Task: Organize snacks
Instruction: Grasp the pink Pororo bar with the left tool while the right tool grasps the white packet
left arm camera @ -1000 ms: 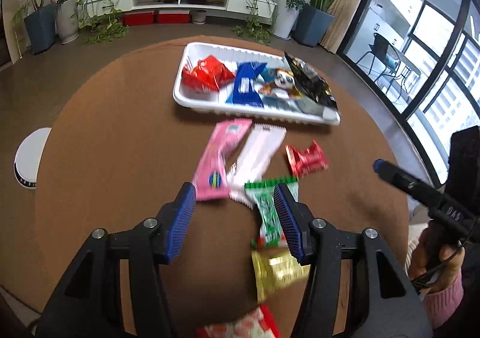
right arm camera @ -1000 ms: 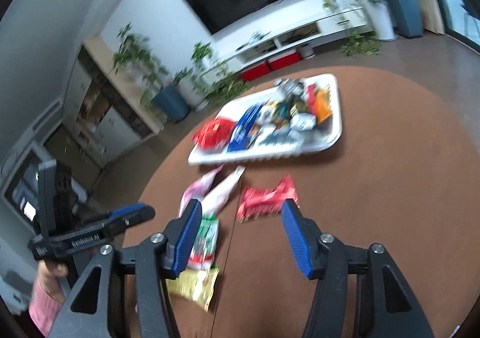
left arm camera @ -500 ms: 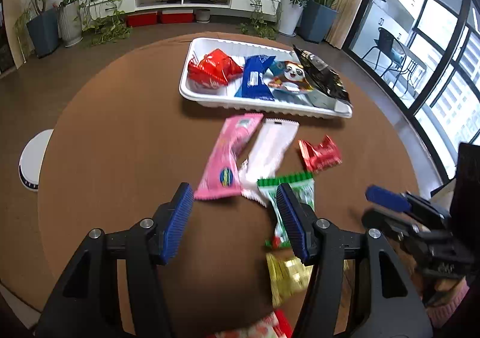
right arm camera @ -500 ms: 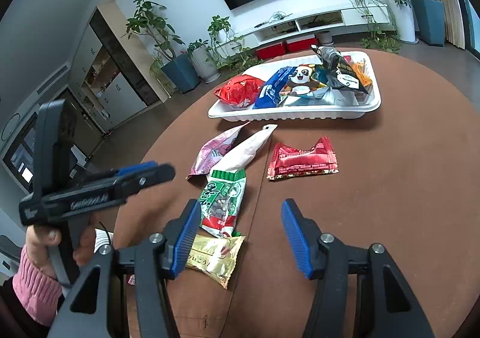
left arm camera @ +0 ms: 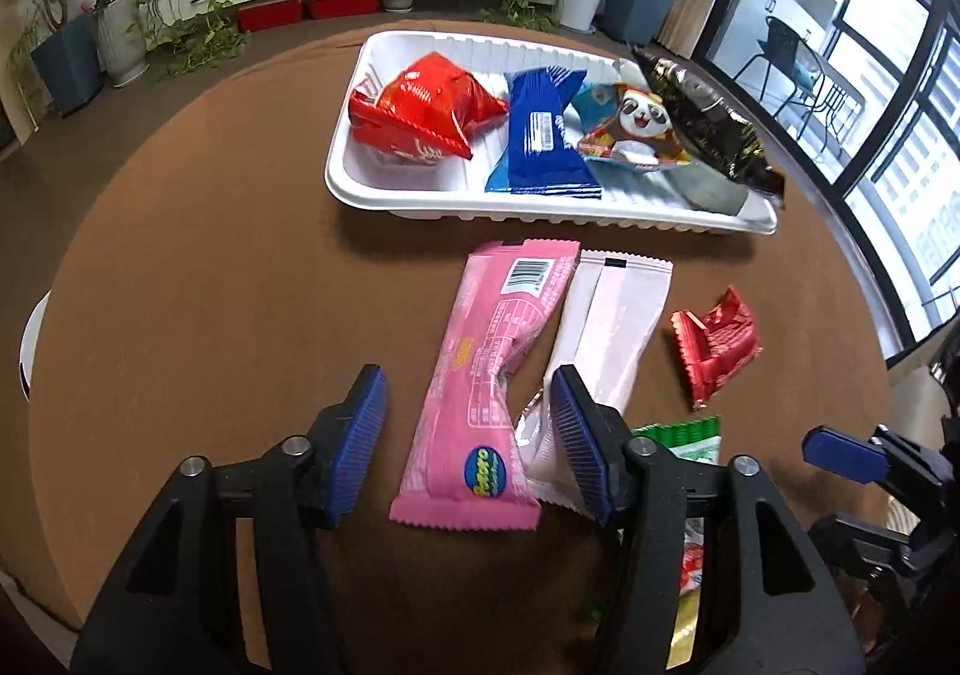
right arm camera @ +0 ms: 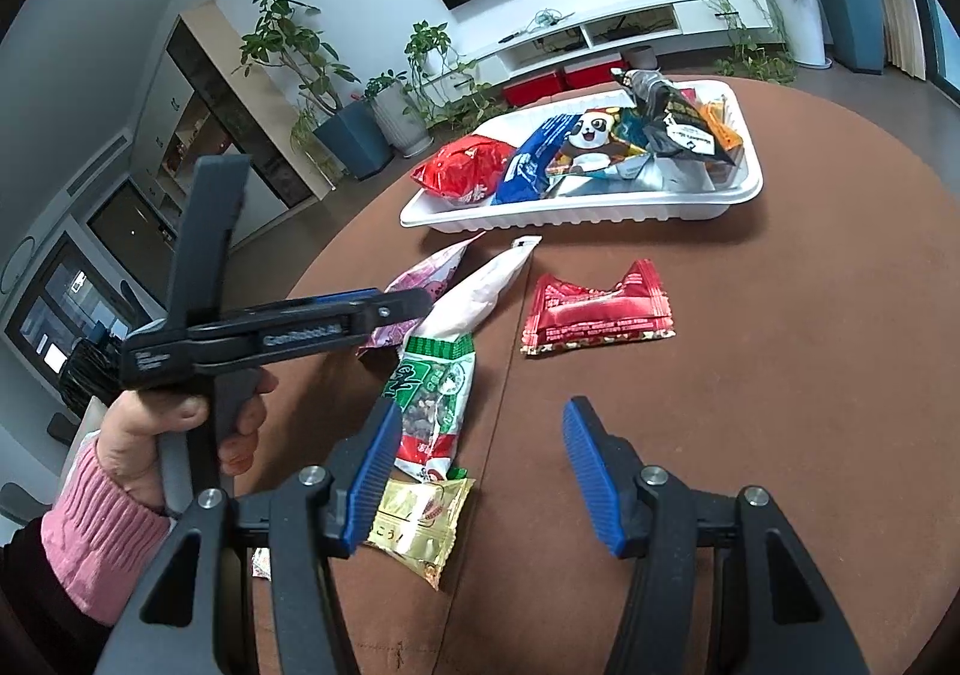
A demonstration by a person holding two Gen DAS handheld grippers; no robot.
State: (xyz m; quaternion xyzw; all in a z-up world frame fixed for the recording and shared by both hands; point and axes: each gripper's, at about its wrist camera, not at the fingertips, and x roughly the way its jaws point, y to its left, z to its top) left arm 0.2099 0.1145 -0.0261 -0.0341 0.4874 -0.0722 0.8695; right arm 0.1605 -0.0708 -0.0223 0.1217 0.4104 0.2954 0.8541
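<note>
A: Left wrist view: left gripper (left arm camera: 468, 447) spread wide, holding nothing, fingers (left arm camera: 359, 438) straddling the near end of the pink packet (left arm camera: 492, 393) on the bench (left arm camera: 198, 315).

B: Landmark?

A: White tray (left arm camera: 420, 195). Pink packet lies just in front of it, white packet (left arm camera: 606, 339) touching alongside, red wrapper (left arm camera: 717, 345) further right.

B: Right gripper (right arm camera: 477, 471)?

A: Wide open, empty, well in front of the tray; green packet (right arm camera: 435, 405) by its left finger, gold packet (right arm camera: 420, 525) nearest.
</note>
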